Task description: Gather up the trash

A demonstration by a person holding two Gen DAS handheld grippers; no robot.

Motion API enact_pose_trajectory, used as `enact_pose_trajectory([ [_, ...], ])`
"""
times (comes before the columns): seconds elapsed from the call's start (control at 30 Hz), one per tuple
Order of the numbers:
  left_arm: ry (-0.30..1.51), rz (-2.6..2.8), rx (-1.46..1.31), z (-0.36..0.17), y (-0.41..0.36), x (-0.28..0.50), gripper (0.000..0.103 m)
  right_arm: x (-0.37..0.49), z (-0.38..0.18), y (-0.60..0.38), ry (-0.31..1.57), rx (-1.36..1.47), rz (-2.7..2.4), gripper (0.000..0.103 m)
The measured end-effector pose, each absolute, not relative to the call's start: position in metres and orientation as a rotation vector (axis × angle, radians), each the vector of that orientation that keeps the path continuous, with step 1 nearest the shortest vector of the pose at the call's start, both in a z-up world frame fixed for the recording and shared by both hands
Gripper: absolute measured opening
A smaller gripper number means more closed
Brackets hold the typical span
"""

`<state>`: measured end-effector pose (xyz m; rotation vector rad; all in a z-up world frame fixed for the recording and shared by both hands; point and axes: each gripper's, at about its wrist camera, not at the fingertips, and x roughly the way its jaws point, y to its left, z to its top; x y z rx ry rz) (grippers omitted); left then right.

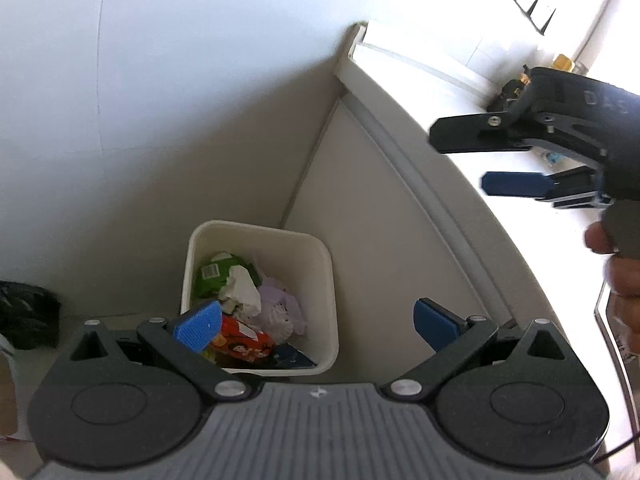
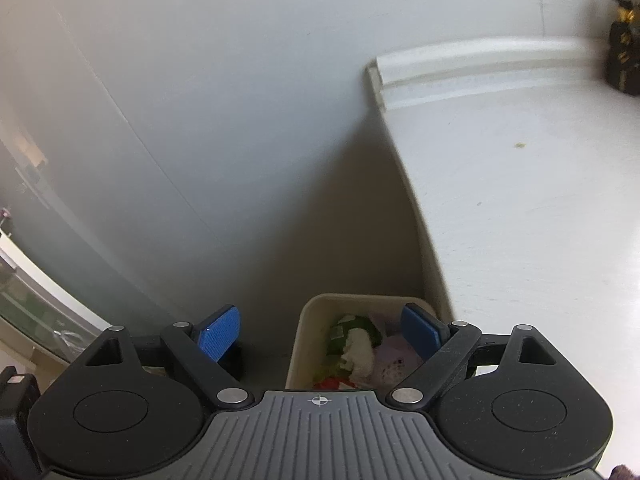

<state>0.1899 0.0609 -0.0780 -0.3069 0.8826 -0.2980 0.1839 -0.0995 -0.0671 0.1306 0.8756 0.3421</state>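
1. Off-white square plastic waste bin (image 1: pixel 324 280) on the floor, in the corner between the pale wall (image 1: pixel 160 80) and the side of the white bench (image 1: pixel 520 200).
2. Inside the bin: green printed wrapper (image 1: pixel 212 276), crumpled white tissue (image 1: pixel 244 288), lilac crumpled paper (image 1: pixel 280 304), red-orange printed packet (image 1: pixel 244 338), all heaped together and touching.
3. Left gripper (image 1: pixel 316 322) above the bin's near edge, blue pads spread wide, nothing between them.
4. Right gripper (image 2: pixel 320 334) likewise wide open and empty, over the same bin (image 2: pixel 304 340); seen from the left wrist camera, level with the bench edge (image 1: pixel 476 162), held in a hand (image 1: pixel 624 276).
5. Small dark and gold objects (image 2: pixel 622 48) at the bench's far corner, too blurred to identify.
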Motion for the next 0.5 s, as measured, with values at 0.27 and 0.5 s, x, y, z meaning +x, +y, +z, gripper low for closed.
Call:
enact_pose_trajectory([
  [0.27,0.839,-0.211,-0.217,-0.043,0.039,0.155,0.102,0.130,-0.016,-0.120,0.801,0.003,0.285,0.099],
  [0.5,0.880,-0.176,-0.243,-0.031,0.030,0.141,0.102,0.084,0.004,-0.143,0.788,-0.098,0.201,0.100],
])
